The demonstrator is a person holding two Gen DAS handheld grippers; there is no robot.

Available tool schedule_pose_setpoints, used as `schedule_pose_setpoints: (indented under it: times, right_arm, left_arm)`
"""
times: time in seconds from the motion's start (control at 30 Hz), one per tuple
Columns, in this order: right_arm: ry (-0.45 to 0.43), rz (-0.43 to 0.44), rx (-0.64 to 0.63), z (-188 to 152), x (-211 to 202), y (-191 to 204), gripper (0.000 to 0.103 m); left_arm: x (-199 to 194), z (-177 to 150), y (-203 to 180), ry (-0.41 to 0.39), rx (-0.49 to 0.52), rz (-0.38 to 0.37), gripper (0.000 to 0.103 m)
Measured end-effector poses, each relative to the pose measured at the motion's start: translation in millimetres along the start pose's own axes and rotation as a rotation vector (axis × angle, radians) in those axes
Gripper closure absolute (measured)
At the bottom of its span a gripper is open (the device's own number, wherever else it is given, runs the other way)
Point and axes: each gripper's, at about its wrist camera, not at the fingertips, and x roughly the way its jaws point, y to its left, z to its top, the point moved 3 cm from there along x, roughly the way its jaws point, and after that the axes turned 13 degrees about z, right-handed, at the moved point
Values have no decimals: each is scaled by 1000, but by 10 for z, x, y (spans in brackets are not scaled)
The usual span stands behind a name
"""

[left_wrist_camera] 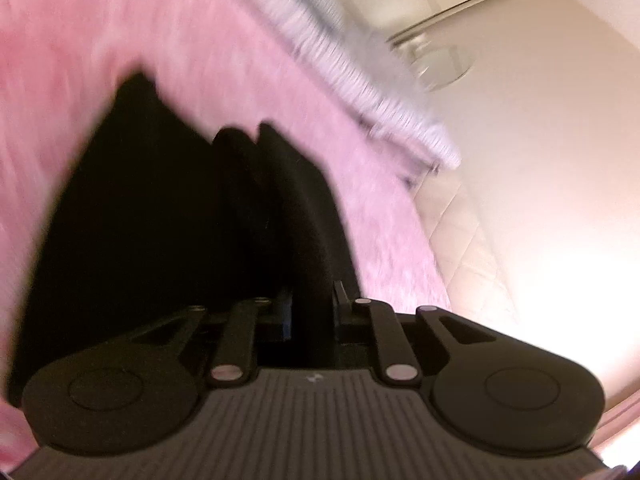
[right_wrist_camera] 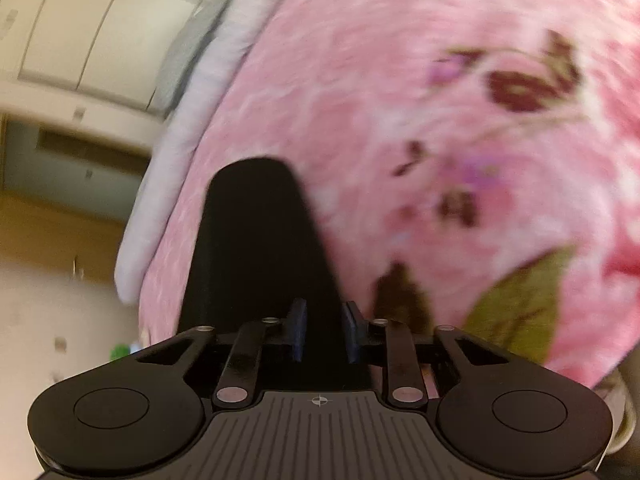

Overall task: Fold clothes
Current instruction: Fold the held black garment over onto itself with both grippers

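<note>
Nearest your lens in each view sits the ribbed gripper housing, and just beyond it the fingers meet black cloth. Your left gripper point(left_wrist_camera: 312, 312) has its 2 fingers drawn in tight on a fold of the black garment point(left_wrist_camera: 160, 220); the strip of fabric fills the narrow slot between them, so you are gripping it. Your right gripper point(right_wrist_camera: 323, 328) shows both blue pads point(right_wrist_camera: 298, 326) set close against a black tongue of the same cloth point(right_wrist_camera: 256, 240) that runs away from you between them; that reads as a grip too, though blur makes the contact on the right pad less sure.

From the left view the garment spreads wide to the left and far side, with 2 rounded folds bunched near the middle. It rests over a pink blanket point(left_wrist_camera: 100, 20), which serves as your folding surface. From the right view the blanket shows a printed flower and leaf pattern to the right of the cloth. A pale fringed edge point(left_wrist_camera: 360, 80) of bedding runs along the blanket's far border, and beyond it lie light floor point(left_wrist_camera: 540, 160) and cabinet doors point(right_wrist_camera: 80, 20).

Holding 2 separate points of 1 garment suits a lift and carry-over: with each hand on an edge you can keep the cloth taut and lay 1 half across the other. Both frames are smeared, so expect slack fabric to swing.
</note>
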Motion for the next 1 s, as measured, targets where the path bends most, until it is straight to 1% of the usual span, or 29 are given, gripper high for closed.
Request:
schedule_pose_setpoints:
  times: [0.13,0.23,0.3,0.37,0.43,0.5,0.57,0.63,0.7,0.77,0.87,0.93,0.97,1.0]
  right_arm:
    - [84,34,-161,-163,185,372,79]
    - [154,66,-250,-330,354,580,79]
    - [198,82,-276,-440,477,637,79]
    - [210,86,-301,-515,559,652,79]
    - [201,88,-318,-533,559,653,79]
    - [188,99,-310,-496,494,632,79]
    - [151,106,-284,-415,388,602,79]
    - [121,107,-268,-340,287,569,79]
    - [108,79,-277,-283,220,526,79]
    - [108,31,-292,-248,202,471,79]
    - [119,26,-290,-259,201,410,79]
    - [133,12,-346,-308,204,437,79]
    - [143,2,-378,-332,209,455,79]
    - [152,-5,-399,-345,215,467,79]
  left_arm:
    - [-397,163,103,-113,111,75,91]
    - [-487,158,365,-122,88,145,91]
    - [-458,104,596,-103,37,183,91]
    - [-441,13,881,-62,-54,161,90]
    - [-428,-59,1075,-46,-162,109,87]
    - [-416,-39,1178,-33,-223,66,85]
    - [-450,-70,1213,-28,-243,50,85]
    - [-417,-49,1212,-25,-223,50,86]
    - [-395,-17,1148,-27,-186,61,89]
    - [-363,32,1069,-30,-152,68,89]
    - [-388,-54,1035,-17,-114,89,90]
    - [-318,-85,1040,-3,-92,123,88]
    - [-300,-96,1061,-8,-86,136,85]
    - [-288,-103,1077,-11,-83,147,85]
